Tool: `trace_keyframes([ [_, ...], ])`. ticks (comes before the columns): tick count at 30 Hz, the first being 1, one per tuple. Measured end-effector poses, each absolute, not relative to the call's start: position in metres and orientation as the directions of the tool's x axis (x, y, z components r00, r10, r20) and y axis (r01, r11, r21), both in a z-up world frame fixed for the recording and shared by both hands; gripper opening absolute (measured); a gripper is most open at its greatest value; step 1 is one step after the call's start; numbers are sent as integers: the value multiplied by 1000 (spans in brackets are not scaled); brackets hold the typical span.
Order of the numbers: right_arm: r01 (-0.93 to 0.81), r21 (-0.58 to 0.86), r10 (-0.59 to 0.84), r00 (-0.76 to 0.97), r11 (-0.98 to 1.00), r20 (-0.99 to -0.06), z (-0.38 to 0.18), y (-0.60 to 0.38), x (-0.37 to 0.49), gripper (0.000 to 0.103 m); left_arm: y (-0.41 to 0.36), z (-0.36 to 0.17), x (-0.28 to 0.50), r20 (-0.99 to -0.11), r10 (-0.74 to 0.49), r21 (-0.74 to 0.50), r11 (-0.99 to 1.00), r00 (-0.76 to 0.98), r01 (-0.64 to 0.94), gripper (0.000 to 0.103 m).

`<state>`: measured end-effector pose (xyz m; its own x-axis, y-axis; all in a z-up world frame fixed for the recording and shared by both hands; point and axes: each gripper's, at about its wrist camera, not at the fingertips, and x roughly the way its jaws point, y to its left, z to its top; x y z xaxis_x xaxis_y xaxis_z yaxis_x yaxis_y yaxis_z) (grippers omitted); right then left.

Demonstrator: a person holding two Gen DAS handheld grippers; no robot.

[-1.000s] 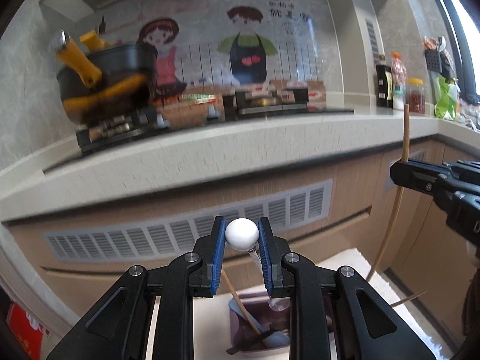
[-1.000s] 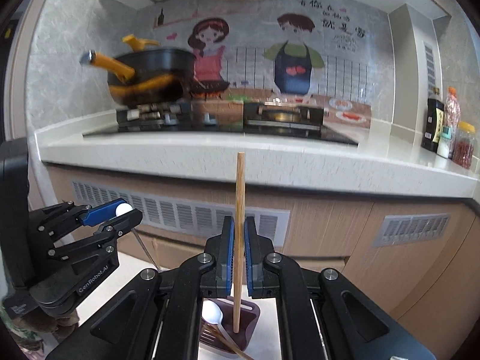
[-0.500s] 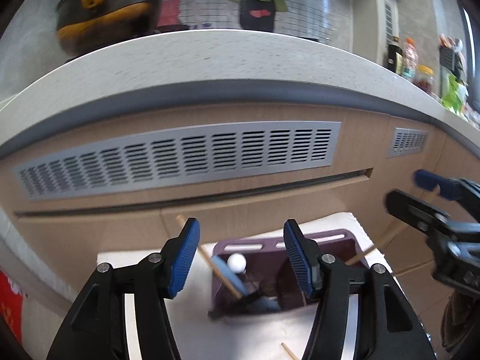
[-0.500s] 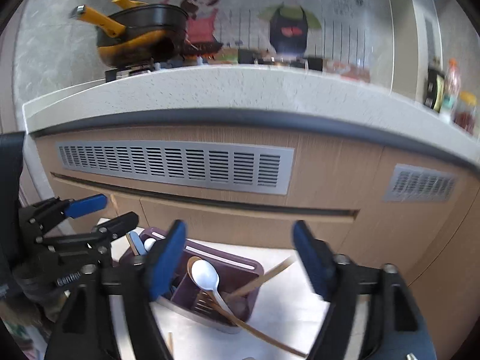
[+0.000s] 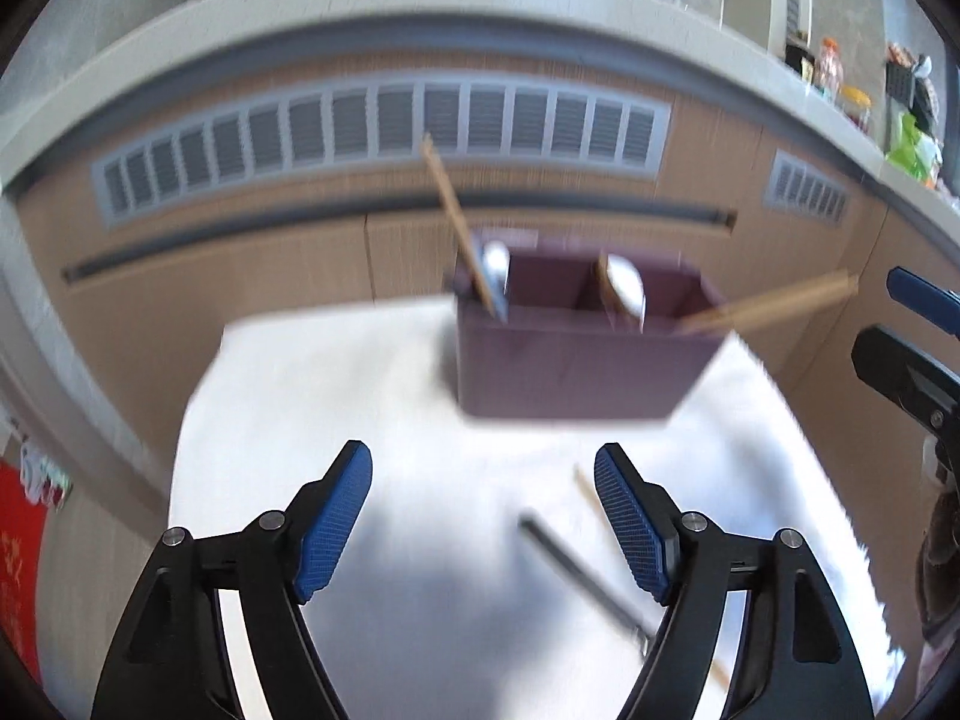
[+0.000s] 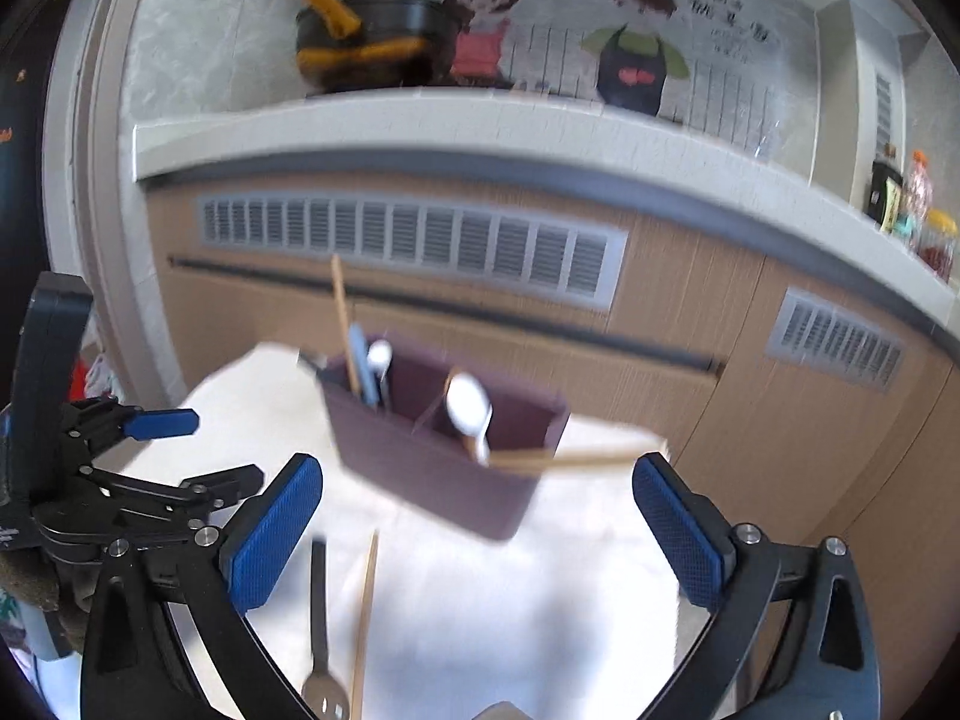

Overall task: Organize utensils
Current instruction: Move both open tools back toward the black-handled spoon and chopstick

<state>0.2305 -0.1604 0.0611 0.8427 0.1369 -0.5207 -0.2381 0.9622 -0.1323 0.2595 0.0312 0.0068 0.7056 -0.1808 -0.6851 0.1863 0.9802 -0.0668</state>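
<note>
A purple utensil holder [image 5: 576, 360] [image 6: 438, 456] stands on a white table [image 5: 372, 420] [image 6: 576, 588]. It holds a white-ended spoon, a chopstick [image 5: 459, 228] [image 6: 343, 324] standing in its left part, a white spoon [image 6: 471, 402] in the middle and a chopstick [image 5: 774, 303] [image 6: 576, 459] leaning out to the right. A dark-handled utensil [image 5: 579, 576] [image 6: 319, 606] and a loose chopstick [image 6: 365, 618] lie on the table in front. My left gripper [image 5: 483, 516] is open and empty, low over the table. My right gripper [image 6: 477, 537] is open and empty, in front of the holder.
Behind the table run wooden cabinet fronts with grey vents [image 6: 414, 240] under a pale countertop [image 6: 480, 120]. A black and orange pot [image 6: 366, 42] sits on the hob. Bottles and jars [image 6: 912, 210] stand at the far right.
Both grippers have let go: the spoon and the chopstick now stand in the holder. Both grippers opened wide, then drew back and down towards the table in front of the holder.
</note>
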Motion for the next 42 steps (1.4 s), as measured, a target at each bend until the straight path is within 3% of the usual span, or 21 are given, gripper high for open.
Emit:
trace_keyframes([
  [10,-316,-101,141,657,944,-741,-38,-135,244,100,51,-49,217,-776,-129,-62,990,617,129,78],
  [12,-310,-85,137,628,947,-766,-50,-131,252,85,53,-53,218,-781,-126,-68,991,611,118,78],
  [14,-312,-70,132,581,947,-803,-62,-127,261,51,55,-55,219,-785,-121,-70,992,608,107,78],
  [16,-322,-41,148,540,946,-829,-71,-122,268,40,56,-56,221,-787,-124,-77,992,605,103,78],
  [20,-342,-63,143,545,938,-826,-75,-112,267,29,57,-58,222,-789,-127,-80,991,601,103,78],
  [24,-362,-68,149,537,930,-831,-76,-108,265,24,53,-59,222,-792,-128,-78,991,597,108,78],
  [28,-369,-70,151,537,927,-830,-75,-111,259,9,47,-58,222,-796,-127,-69,990,592,120,78],
  [42,-235,-42,105,579,971,-808,-64,-197,234,9,4,-55,227,-824,-128,-29,982,551,185,79],
])
